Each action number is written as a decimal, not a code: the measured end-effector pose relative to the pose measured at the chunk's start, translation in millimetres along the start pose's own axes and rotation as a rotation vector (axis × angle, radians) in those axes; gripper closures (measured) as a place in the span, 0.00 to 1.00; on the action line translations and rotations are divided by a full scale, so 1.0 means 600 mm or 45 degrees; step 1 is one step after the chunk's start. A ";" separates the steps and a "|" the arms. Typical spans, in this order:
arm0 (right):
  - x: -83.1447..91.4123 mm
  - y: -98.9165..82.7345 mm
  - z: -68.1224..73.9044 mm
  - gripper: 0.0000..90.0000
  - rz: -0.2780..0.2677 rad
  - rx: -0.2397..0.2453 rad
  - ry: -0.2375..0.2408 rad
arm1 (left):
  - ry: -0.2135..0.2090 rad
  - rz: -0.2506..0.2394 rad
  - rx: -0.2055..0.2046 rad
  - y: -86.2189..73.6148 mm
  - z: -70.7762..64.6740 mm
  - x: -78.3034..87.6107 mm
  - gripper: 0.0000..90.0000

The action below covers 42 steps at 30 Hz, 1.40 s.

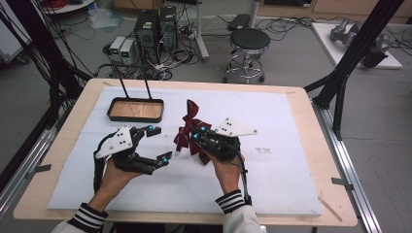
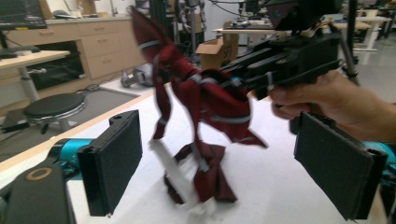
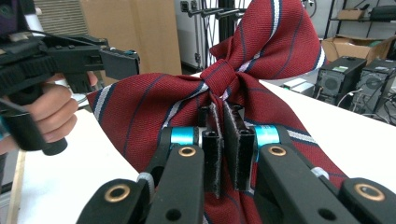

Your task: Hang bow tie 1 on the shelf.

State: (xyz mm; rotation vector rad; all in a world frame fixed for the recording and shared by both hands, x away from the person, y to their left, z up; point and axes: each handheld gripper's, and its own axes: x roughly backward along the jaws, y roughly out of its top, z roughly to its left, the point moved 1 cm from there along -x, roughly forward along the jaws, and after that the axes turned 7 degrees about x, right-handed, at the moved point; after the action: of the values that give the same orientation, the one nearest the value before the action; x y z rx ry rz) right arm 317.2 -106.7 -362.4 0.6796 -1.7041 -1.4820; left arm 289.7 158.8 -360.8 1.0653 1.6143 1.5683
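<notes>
A dark red striped fabric necktie (image 1: 187,131), bunched and knotted, is seen just past desk centre in the high view, partly lifted off the white foam sheet (image 1: 272,179) that covers the wooden desk (image 1: 311,116). The right claw (image 1: 194,136) is clamped on the necktie: in the right gripper view its black pads (image 3: 215,154) are pressed nearly together with red fabric (image 3: 149,116) pinched between them just below the knot. One tie end is raised towards 12 o'clock from the grip; the rest is draped down to the sheet at 7 o'clock of it.

The left claw (image 1: 158,144) is held at 9 o'clock of the necktie, jaws wide apart, nothing between them. In the left gripper view the necktie (image 2: 205,102) is framed between both black pads (image 2: 114,161), apart from them, with a pale strip hanging at its lower end; whether that strip touches the sheet cannot be told, blurred.

A black rectangular tray with a wooden bottom and two upright black rods (image 1: 112,105) is placed at 10 o'clock of the necktie, well apart. A black round stool (image 1: 249,40) is seen on the floor beyond the desk at 12 o'clock.
</notes>
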 end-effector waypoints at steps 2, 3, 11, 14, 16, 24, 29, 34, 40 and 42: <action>-0.002 0.000 0.002 0.96 0.002 0.003 0.005 | 0.002 0.011 -0.013 0.005 -0.006 -0.007 0.18; -0.003 0.001 0.003 0.96 0.002 0.000 0.004 | 0.002 0.011 -0.013 0.005 -0.006 -0.007 0.18; -0.007 0.004 0.008 0.95 -0.001 0.017 0.022 | 0.067 0.062 -0.037 0.015 -0.014 -0.033 0.20; -0.006 0.006 0.009 0.95 -0.013 0.027 0.032 | 0.078 0.083 -0.036 0.014 -0.015 -0.039 0.22; -0.005 0.008 0.010 0.95 -0.012 0.028 0.032 | 0.090 0.098 -0.027 0.013 -0.014 -0.042 0.23; -0.002 0.009 0.011 0.95 -0.011 0.042 0.033 | 0.161 0.113 0.002 0.013 -0.010 -0.039 0.38; -0.002 0.009 0.012 0.95 -0.012 0.051 0.036 | 0.180 0.099 -0.019 0.015 -0.014 -0.035 0.52; -0.003 0.009 0.014 0.95 0.000 0.055 0.037 | 0.199 0.095 -0.050 0.016 -0.019 -0.034 0.65; -0.005 0.009 0.016 0.95 0.010 0.058 0.052 | 0.216 0.099 -0.029 0.016 -0.017 -0.032 0.81; -0.005 0.009 0.017 0.95 0.011 0.063 0.054 | 0.212 0.098 -0.017 0.016 -0.015 -0.031 0.86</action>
State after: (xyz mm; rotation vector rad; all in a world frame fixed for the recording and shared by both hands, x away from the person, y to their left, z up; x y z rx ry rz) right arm 310.9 -97.4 -358.2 0.7238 -1.7137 -1.4138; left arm 291.5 137.5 -352.0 1.0232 1.6864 1.7565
